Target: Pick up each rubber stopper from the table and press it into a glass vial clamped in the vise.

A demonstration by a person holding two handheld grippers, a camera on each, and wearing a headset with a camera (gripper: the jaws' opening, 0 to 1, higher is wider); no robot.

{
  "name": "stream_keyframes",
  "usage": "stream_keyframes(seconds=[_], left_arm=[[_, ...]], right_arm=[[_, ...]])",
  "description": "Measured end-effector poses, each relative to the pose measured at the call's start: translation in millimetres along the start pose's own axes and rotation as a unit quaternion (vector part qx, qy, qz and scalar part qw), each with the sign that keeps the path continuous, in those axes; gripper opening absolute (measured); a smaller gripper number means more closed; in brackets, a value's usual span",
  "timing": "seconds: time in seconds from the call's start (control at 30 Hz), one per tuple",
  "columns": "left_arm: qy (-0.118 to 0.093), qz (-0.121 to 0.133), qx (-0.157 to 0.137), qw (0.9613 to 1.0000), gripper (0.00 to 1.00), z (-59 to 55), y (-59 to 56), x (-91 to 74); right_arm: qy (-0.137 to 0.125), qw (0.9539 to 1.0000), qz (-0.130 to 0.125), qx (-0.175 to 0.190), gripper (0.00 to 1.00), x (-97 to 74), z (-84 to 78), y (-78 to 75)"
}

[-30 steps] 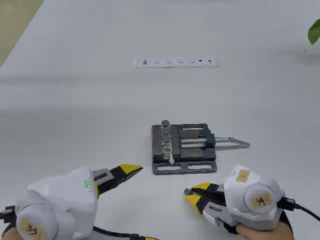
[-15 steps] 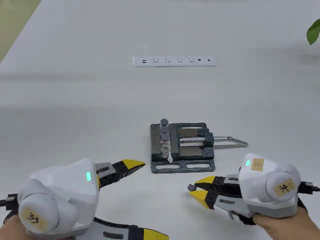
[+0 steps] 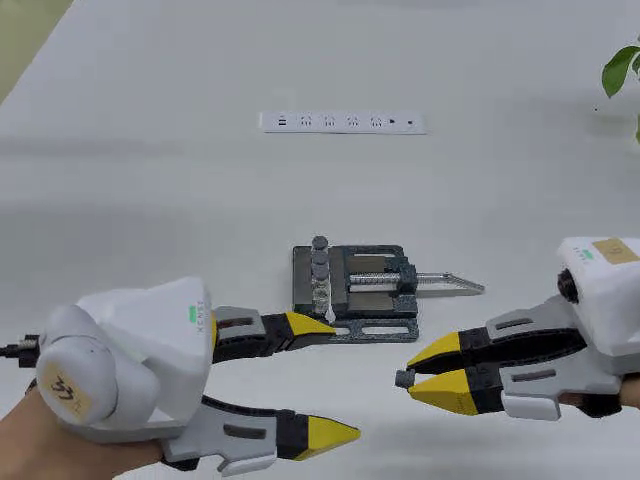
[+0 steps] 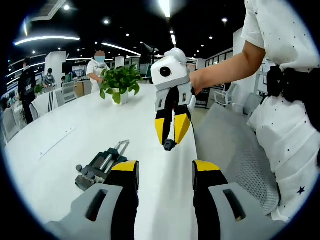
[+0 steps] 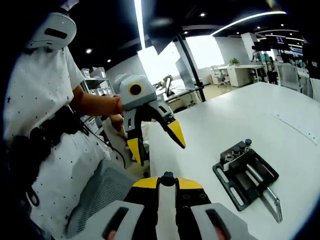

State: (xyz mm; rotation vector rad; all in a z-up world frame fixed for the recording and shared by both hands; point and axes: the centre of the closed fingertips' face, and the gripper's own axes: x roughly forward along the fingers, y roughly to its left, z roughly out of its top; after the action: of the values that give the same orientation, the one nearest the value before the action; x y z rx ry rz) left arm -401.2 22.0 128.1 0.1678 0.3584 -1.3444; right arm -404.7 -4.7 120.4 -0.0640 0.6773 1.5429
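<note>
Nearest me, my left tool (image 3: 342, 380), white-bodied with yellow-tipped black jaws, hangs released above the white desk (image 3: 150, 200). Its jaws are spread wide and hold nothing. To its right, my right tool (image 3: 408, 372) is clenched on a small dark grey rubber stopper (image 3: 403, 379), pinched at the very tips. In the left gripper view this tool points down, with the stopper raised off the desk.

Beyond both tools, a dark grey metal vise (image 3: 375, 300) sits flat on the desk, its screw handle reaching out to the right. A short row of upright glass vials (image 3: 320, 285) is clamped at its left end. The farther ones carry grey stoppers; I cannot tell about the nearest.

Farther back lies a long white power strip (image 3: 342, 122). The green leaves of a plant (image 3: 620, 68) show at the far right edge.
</note>
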Motion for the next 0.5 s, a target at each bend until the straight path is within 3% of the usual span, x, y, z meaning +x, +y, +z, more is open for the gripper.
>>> stream_keyframes(seconds=[0.17,0.27,0.5], left_arm=[[-0.006,-0.024,0.009,0.9997,0.29,8.8,-9.7,3.3],[-0.016,-0.037,-0.008,0.9992,0.19,15.2,-13.5,1.8],[-0.038,-0.045,-0.017,0.9982,0.15,25.8,-17.0,-1.1]], right_arm=[[-0.012,0.9995,0.028,-0.003,0.06,1.5,17.0,17.1],[-0.010,0.9992,0.038,-0.008,0.06,2.6,15.5,18.4],[-0.016,0.9984,0.053,-0.013,0.06,2.9,24.5,26.8]])
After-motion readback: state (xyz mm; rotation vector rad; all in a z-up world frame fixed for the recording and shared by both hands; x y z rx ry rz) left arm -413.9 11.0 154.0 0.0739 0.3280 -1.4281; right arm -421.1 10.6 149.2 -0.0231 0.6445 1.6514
